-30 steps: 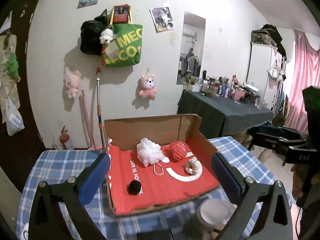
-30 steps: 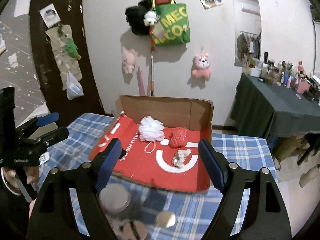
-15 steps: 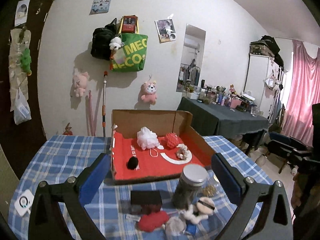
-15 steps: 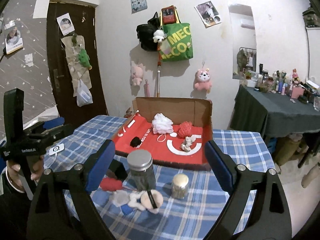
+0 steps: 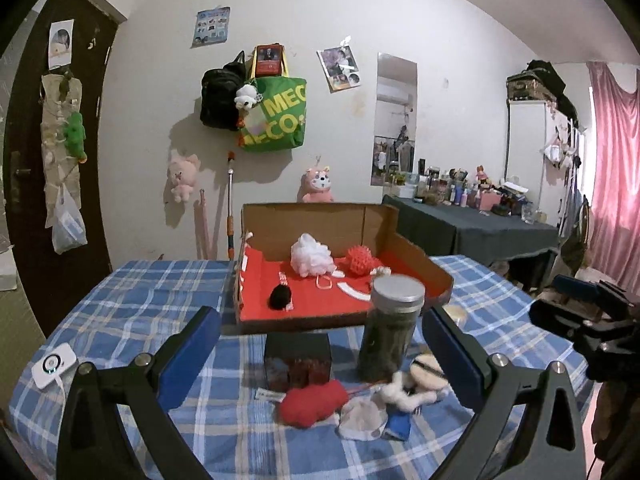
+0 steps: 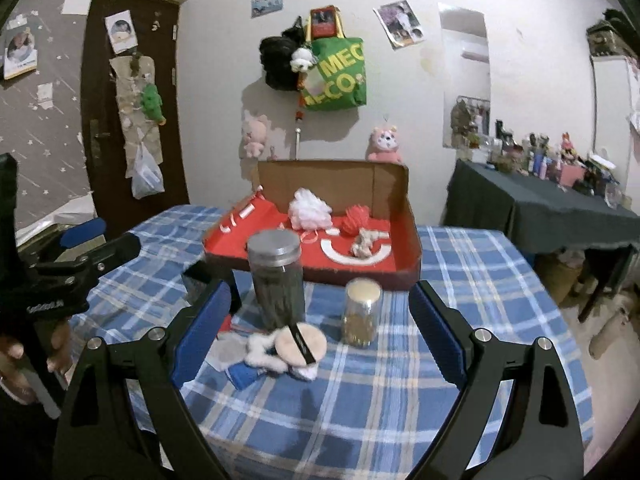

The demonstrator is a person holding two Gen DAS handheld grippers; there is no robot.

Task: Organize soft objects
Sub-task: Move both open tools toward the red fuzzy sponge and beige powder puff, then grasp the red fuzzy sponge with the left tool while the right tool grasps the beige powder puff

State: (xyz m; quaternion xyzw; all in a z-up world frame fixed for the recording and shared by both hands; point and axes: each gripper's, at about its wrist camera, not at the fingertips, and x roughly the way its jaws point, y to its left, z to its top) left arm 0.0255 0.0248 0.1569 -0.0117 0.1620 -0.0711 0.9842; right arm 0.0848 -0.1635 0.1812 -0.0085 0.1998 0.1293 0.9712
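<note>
A red-lined cardboard box (image 5: 420, 270) (image 6: 408, 236) on the checked table holds a white mesh puff (image 5: 312, 256) (image 6: 310, 208), a red mesh puff (image 5: 360, 262) (image 6: 356, 218), a black pompom (image 5: 280, 296) and a beige fuzzy piece (image 6: 362, 242). In front of it lie a red soft lump (image 5: 312, 400), a white fuzzy toy (image 5: 404, 392), a powder puff (image 6: 296, 344) and a blue cloth (image 6: 242, 374). My left gripper (image 5: 320, 352) and right gripper (image 6: 320, 330) are open and empty, held back above the table's near side.
A tall dark jar with a metal lid (image 5: 390, 328) (image 6: 276, 280), a small jar (image 6: 362, 312) and a dark box (image 5: 298, 360) stand among the loose items. A white gadget (image 5: 54, 364) lies at the table's left edge. A dark-clothed side table (image 6: 540, 208) stands to the right.
Both grippers have pulled back and away from the box. The jars and the loose soft items at the table's front have come into view.
</note>
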